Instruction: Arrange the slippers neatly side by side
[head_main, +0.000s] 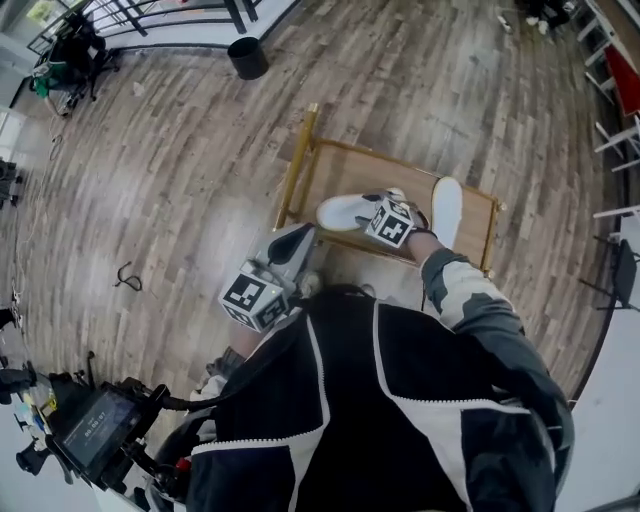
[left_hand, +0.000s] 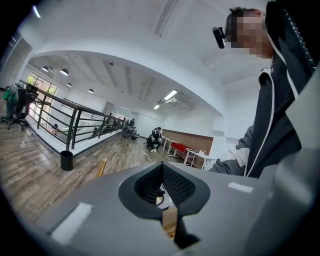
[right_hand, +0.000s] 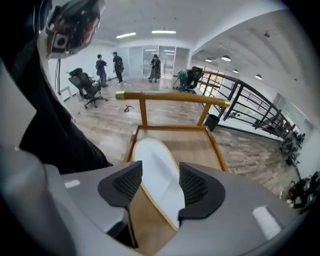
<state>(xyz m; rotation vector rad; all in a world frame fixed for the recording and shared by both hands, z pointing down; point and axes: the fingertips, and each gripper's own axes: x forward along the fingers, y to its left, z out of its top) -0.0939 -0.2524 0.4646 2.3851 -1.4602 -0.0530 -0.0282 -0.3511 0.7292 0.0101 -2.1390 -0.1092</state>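
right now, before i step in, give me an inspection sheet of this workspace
surface: low gold-framed rack with a wooden shelf, standing on a plank floor
job's things: two white slippers on the shelf; one slipper and the other slipper lie apart at an angle to each other, not yet side by side
clutter: black bin; small black hook-shaped thing on the floor; device with a screen near the person
grippers: right gripper open, jaws apart above the one slipper, pads not pressing it; left gripper shut, nothing in it
cables: nothing seen for sure; the hook-shaped thing may be one
surroundings: railing, people far off
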